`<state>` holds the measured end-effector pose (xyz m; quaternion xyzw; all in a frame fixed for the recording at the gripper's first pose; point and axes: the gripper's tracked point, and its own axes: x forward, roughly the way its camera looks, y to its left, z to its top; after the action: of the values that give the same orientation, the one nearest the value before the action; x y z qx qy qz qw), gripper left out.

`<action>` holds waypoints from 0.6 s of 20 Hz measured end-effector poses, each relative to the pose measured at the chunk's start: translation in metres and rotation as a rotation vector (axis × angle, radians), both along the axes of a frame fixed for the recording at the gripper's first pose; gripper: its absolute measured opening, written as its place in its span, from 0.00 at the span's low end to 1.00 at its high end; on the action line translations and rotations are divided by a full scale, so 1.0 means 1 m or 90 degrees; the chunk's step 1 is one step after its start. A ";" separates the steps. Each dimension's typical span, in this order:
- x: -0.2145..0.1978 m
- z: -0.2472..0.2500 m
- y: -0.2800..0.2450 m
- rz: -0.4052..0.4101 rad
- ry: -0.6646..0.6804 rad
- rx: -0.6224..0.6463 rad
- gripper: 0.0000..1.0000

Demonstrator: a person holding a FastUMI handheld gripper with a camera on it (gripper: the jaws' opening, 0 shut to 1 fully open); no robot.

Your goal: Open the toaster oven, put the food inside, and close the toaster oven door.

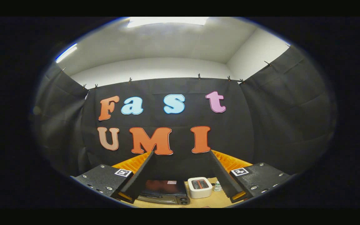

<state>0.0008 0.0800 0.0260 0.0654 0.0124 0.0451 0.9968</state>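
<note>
Gripper view: the gripper (181,168) is held high and tipped upward, so most of what lies ahead is the booth's black cloth wall (270,125) and, above it, the white ceiling with a lit panel (167,21).

Fingers (141,175): wide apart, nothing between the tips, touching nothing. The tips stand against the cloth wall.

Table (220,200): light wood top, seen low down in the gap between the two fingers, well below and beyond them.

Toaster oven (164,192): dark body, sits on the table toward the left finger, partly hidden behind it. Its top is dark and glossy, with a small pale label. Two round knobs (183,200) show at its right front corner. Whether the door is open or closed cannot be told from this angle.

White toaster (200,187): just right of the toaster oven, close beside it, upright, two slots in its top with a reddish look inside.

Small bottle-like object (217,186): pale, stands just right of the white toaster, near the right finger; too small to identify.

Food: cannot be made out on the visible strip of table.
</note>
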 end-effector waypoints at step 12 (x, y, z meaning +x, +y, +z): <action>0.014 -0.103 0.091 0.065 0.142 -0.005 0.99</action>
<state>0.0151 0.1711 -0.0768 0.0655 0.1265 0.0883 0.9859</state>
